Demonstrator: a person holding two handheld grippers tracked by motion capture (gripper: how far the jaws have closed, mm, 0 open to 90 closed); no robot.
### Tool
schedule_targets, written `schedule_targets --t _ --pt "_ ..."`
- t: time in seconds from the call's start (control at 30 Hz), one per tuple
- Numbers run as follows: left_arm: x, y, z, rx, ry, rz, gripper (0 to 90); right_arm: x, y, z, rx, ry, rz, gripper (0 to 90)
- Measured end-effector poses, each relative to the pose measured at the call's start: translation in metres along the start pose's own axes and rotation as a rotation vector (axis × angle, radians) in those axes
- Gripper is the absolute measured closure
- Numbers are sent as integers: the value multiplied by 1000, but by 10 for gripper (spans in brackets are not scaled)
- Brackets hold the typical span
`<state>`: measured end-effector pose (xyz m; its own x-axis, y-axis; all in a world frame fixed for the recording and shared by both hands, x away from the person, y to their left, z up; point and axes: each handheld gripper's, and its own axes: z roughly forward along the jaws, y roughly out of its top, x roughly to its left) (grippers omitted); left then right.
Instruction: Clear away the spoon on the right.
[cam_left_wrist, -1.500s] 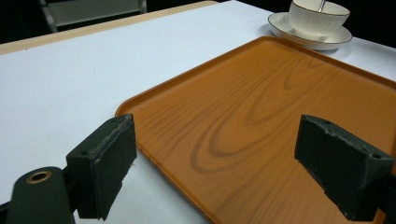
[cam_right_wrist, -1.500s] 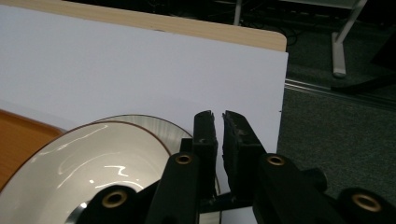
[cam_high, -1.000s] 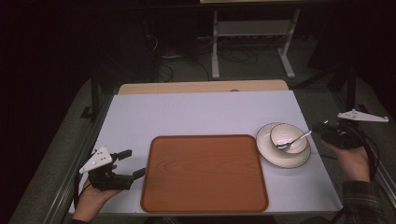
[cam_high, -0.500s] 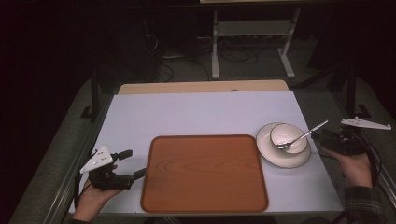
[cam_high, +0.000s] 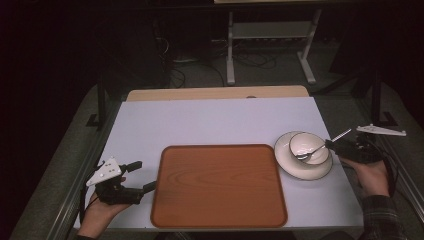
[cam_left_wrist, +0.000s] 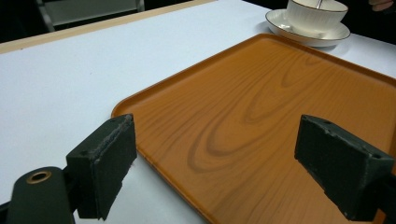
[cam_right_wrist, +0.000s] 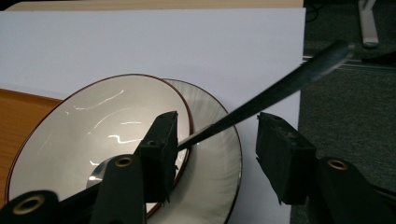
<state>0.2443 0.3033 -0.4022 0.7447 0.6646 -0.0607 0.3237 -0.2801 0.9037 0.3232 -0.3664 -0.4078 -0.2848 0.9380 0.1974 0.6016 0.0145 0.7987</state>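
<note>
one white table (cam_high: 210, 122), dark room behind

Right gripper (cam_high: 336, 146) is sinking toward the bowl (cam_high: 309, 148) compared with a second ago, grey plate dropping with it. Its jaws have just been opening; the spoon (cam_right_wrist: 261, 105) handle is lying between them, pads apart, spoon resting in the bowl.

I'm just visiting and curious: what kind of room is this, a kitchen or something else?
Probably a lab or recording workshop, not a kitchen. A white-covered table holds just a wooden tray and a bowl on a saucer, while cables and a metal stand sit on the dark floor behind.
</note>
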Motion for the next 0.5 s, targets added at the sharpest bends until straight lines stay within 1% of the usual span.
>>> schedule_targets --t 0.13,0.27,0.4,0.5 --pt "0 0 -1 -1 2 -2 126 1 1 5 10 13 -6 525" --pt "0 -1 -1 -2 4 -3 126 2 2 6 4 19 -6 566" --pt "0 0 -1 -2 3 -3 125 3 3 6 0 9 -14 617" --pt "0 -1 -1 -1 2 -3 126 3 4 4 -15 3 -19 646"
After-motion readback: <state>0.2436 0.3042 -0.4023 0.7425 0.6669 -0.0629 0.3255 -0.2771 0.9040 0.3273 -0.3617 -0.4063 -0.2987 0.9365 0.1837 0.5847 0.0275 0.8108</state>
